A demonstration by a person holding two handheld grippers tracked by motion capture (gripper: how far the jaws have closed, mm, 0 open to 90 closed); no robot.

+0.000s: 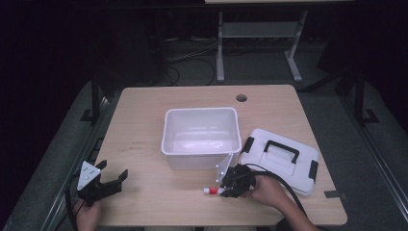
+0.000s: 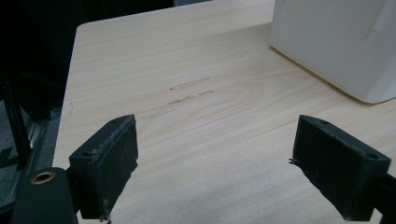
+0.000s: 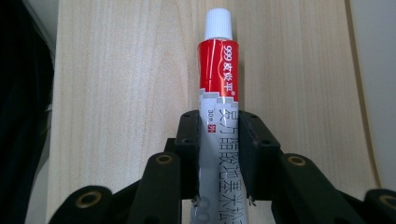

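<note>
Table (image 1: 144,125): we are working at a pale wooden top in a dark room.
High view: we are gripping the tube (image 1: 210,191) with the right gripper (image 1: 226,188), just in front of the white bin (image 1: 201,151); the lid (image 1: 281,159) is lying right of the bin.
Left gripper view: we are holding the left gripper (image 2: 215,170) spread wide, nothing between its pads, left of the bin (image 2: 336,46).
Right gripper view: we are clamping the right gripper (image 3: 219,154) on the tube (image 3: 218,70), its cap pointing away.
</note>
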